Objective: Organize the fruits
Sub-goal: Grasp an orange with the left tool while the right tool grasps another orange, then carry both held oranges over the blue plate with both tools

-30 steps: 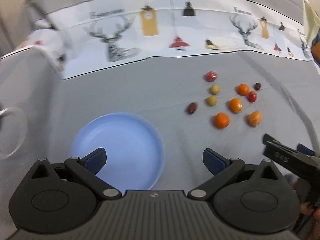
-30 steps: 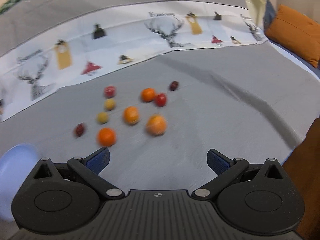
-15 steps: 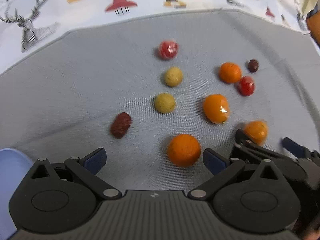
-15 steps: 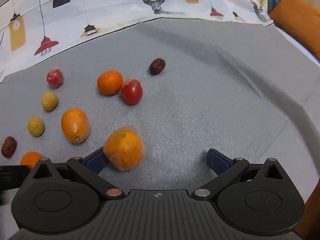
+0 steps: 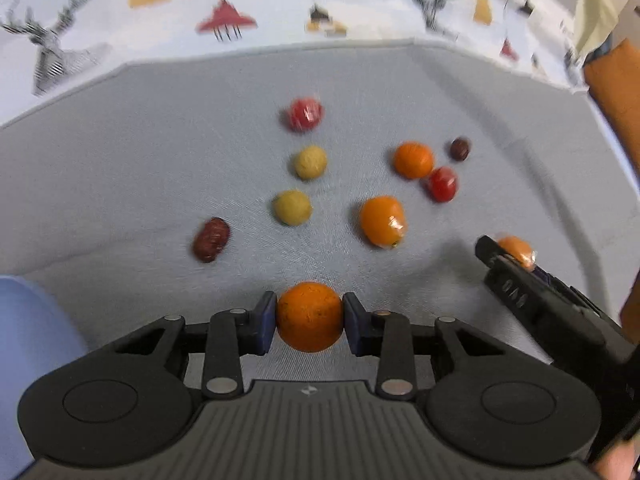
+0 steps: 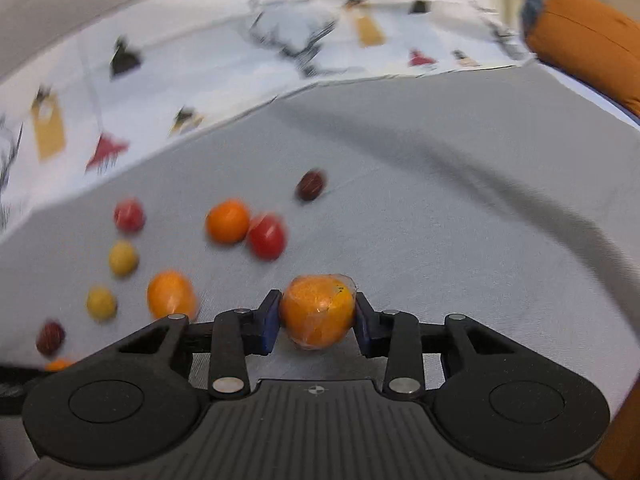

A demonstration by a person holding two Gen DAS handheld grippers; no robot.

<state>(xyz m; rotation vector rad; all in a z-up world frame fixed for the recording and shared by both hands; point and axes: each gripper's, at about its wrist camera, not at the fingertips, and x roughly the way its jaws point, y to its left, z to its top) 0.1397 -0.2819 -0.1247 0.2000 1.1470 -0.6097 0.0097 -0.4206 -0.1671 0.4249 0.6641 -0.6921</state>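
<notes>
Gripping one orange fruit each, the left gripper (image 5: pixel 309 317) clamps a bare orange (image 5: pixel 309 316) and the right gripper (image 6: pixel 317 312) a film-wrapped orange (image 6: pixel 317 311). Both look light, round and slippery, best held across the middle. Blue plate (image 5: pixel 28 344) lies left of the bare orange.

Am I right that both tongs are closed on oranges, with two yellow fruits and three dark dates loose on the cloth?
Not quite: the left wrist view shows two dark dates, not three. Both tongs grip oranges, and two yellow fruits lie loose.
</notes>
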